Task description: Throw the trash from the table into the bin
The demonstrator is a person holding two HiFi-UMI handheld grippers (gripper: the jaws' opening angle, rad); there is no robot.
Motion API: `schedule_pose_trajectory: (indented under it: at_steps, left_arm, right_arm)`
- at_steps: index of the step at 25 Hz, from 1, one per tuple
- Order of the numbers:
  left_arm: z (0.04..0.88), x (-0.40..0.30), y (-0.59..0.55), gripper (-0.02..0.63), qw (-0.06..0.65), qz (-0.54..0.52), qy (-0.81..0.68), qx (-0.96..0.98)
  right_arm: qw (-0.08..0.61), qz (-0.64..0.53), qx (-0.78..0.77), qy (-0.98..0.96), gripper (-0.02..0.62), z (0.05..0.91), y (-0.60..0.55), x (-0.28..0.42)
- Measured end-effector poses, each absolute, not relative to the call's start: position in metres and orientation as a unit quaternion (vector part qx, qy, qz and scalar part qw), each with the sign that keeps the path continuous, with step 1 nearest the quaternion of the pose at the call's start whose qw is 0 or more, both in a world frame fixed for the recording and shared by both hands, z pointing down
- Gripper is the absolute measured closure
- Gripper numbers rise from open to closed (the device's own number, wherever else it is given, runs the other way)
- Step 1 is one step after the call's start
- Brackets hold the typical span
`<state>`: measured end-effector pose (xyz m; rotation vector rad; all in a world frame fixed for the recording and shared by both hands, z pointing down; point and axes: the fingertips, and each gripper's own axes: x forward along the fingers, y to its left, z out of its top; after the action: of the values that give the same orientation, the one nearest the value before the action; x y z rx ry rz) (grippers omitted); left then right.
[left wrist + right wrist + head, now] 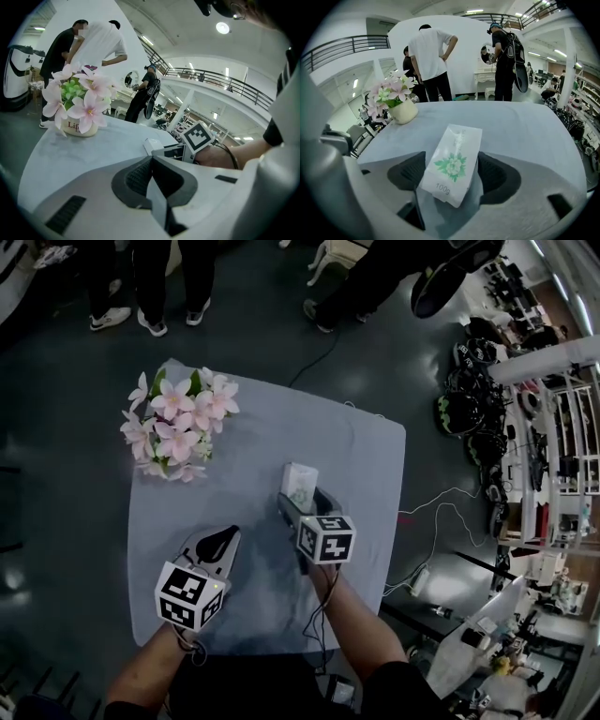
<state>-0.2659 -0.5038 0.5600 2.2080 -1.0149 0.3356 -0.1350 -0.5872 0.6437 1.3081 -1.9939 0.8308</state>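
Observation:
A white packet [300, 484] printed with a green flower and "100g" sits near the middle of the grey-blue table [253, 427]. My right gripper [298, 503] is shut on the white packet [452, 164], whose sides rest against the two dark pads [410, 172]. To the left and nearer the front edge, my left gripper [225, 538] hovers over the cloth. Its jaws [151, 164] meet with nothing between them. The left gripper view also catches the packet [151, 144] at the right gripper's tip.
A pot of pink flowers [173, 427] stands at the table's far left corner. People stand on the floor beyond the far edge [141, 287]. Cables [441, 512] and shelves of gear lie to the right of the table.

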Motion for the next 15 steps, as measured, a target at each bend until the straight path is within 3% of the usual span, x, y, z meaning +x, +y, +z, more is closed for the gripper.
schedule_pose_trajectory:
  at_steps: [15]
  left_arm:
    - [0.506,-0.270,-0.481,0.592,0.305,0.115,-0.374,0.868]
  right_arm:
    - [0.249,0.331,0.509,-0.754,0.258,0.586,-0.540,-0.136]
